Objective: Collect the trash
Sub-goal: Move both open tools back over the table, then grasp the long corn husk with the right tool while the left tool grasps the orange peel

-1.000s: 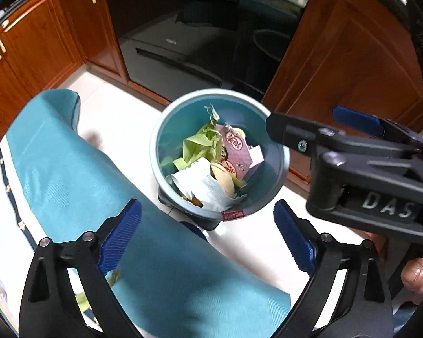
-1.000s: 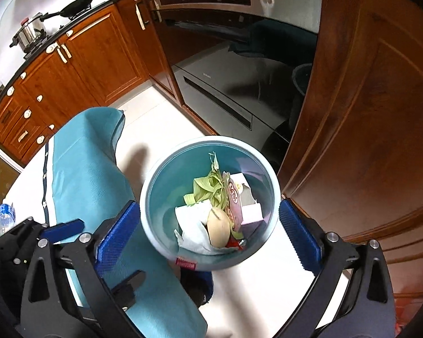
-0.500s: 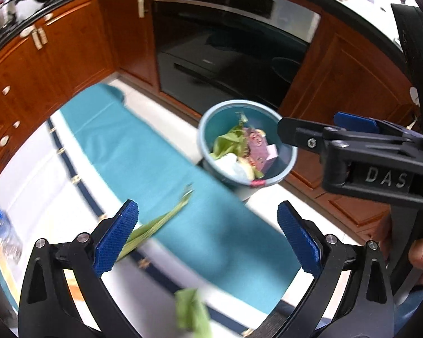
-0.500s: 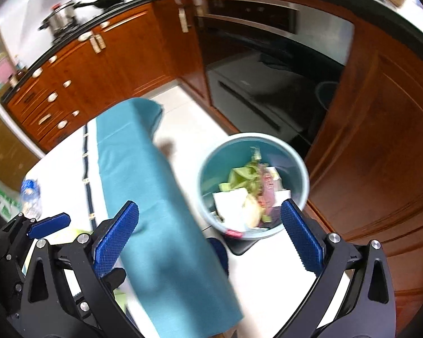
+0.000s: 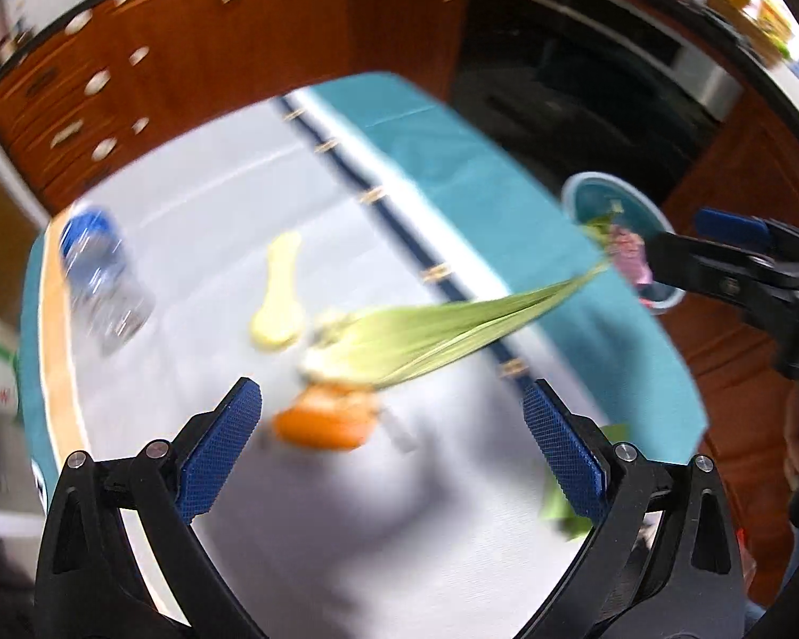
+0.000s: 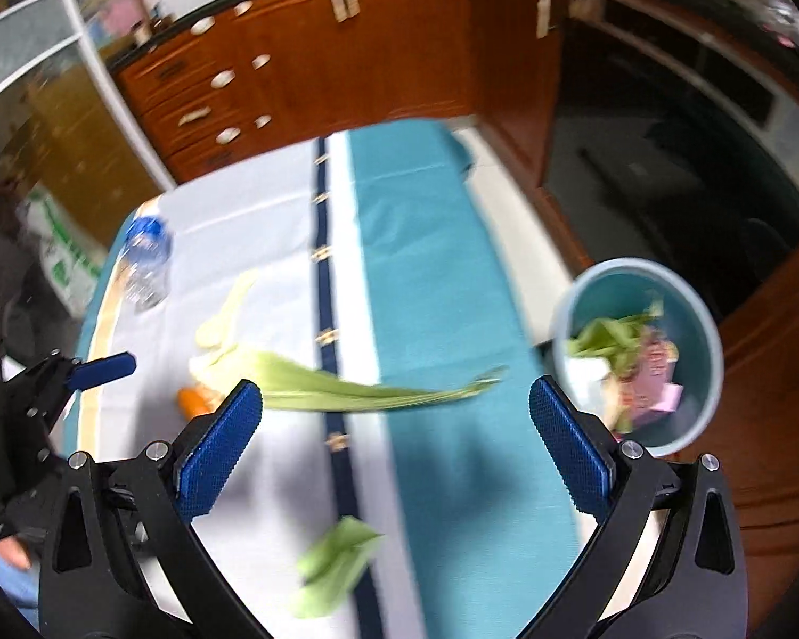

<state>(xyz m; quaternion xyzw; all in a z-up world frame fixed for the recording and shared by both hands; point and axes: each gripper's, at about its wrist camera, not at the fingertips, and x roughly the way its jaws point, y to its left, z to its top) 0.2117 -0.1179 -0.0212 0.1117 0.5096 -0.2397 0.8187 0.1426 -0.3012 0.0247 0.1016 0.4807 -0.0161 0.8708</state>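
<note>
Left wrist view, near field: the left gripper (image 5: 391, 444) has its jaws spread wide with nothing between them, hovering above the table (image 5: 229, 223). Right wrist view: the right gripper (image 6: 394, 444) is likewise spread wide and empty.

Landmark for all positions: the long green husk (image 5: 442, 327).

- Orange peel (image 5: 322, 423): just beside the husk's broad end, on the near side, closest to the left gripper.
- Small green scrap (image 6: 335, 567): nearer than the husk, close to the table's teal border.
- Pale yellow piece (image 5: 277, 301): just beyond the husk's broad end.
- Water bottle (image 5: 98, 279): well apart from the husk, to the far left, lying on its side.
- Trash bin (image 6: 639, 351): beyond the husk's pointed tip, off the table edge and lower down, already holding leaves and a pink carton.

Judged risks:

1. Both views are motion-blurred; closing during fast travel could miss the thin peel or pinch the tablecloth.
2. The husk overlaps or touches the peel; whether it rests on it cannot be told. Lifting one may drag the other.
3. The husk is long and limp. Gripped at one end, it could droop and catch the table edge or bin rim.
4. The husk tip overhangs the teal border; a nudge could slide it to the floor.
</note>
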